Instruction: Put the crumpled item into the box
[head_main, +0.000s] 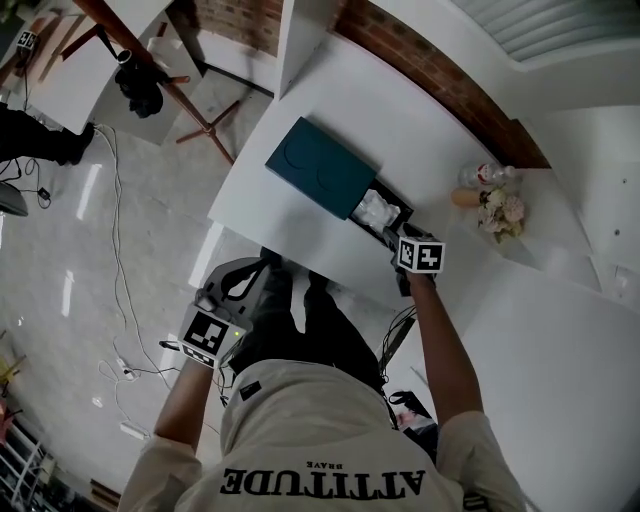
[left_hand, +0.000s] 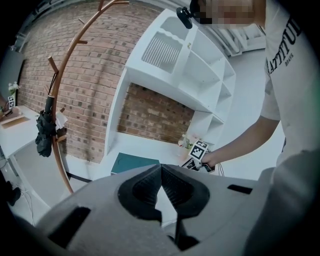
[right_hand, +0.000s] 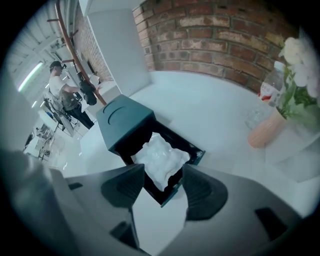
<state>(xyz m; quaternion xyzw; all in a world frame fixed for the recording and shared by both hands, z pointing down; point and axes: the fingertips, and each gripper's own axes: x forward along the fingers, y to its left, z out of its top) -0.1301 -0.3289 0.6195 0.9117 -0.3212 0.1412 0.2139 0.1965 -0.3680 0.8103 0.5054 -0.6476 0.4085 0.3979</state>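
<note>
Crumpled item, white, down inside the open end of the dark teal box, filling most of the opening. Lid slid back over the far part of the box. Box flat on the white surface, close to the near edge. Right gripper poised just above the open end, jaws spread wide and pinching nothing, the item visible through the gap between the tips. Left gripper held low beside the body, off the surface, jaws pressed together at the tips, empty. Vase of pale flowers and a clear bottle off to the right by the brick wall, well apart from the box.
</note>
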